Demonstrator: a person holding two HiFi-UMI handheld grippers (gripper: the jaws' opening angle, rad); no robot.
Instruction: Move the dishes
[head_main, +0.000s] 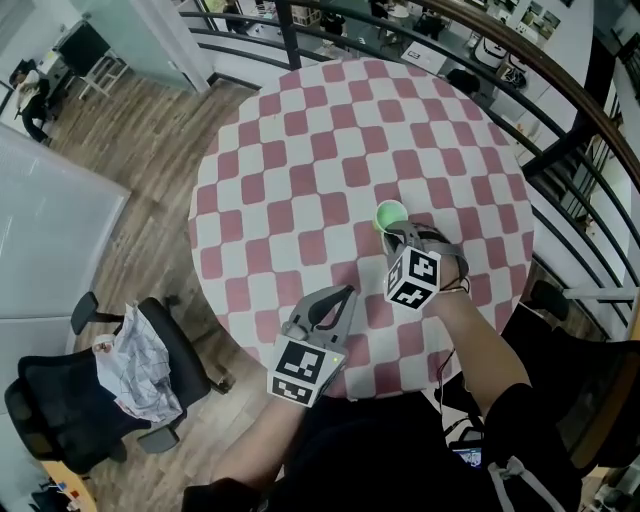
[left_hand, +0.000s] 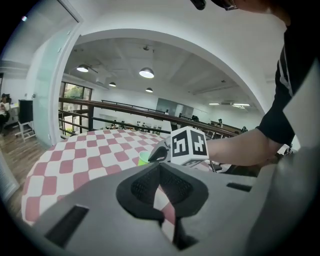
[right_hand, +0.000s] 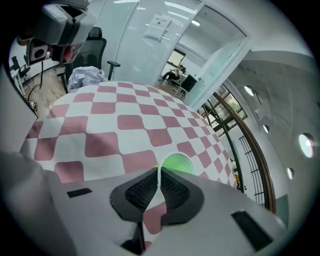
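A small green cup (head_main: 390, 214) stands upright on the checked table (head_main: 300, 150).

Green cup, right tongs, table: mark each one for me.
green cup (head_main: 390, 213), head view, inside of its open mouth.
right tongs (right_hand: 159, 172), right gripper view, tips pinching the cup's rim.
table (head_main: 300, 150), head view, bare checked top.

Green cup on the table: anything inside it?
The small green plastic cup shows only bare green interior; the right gripper, clamped on its near rim, covers the nearest part.

Left tongs (left_hand: 160, 175) closed, empty, above checkered table (left_hand: 75, 160).
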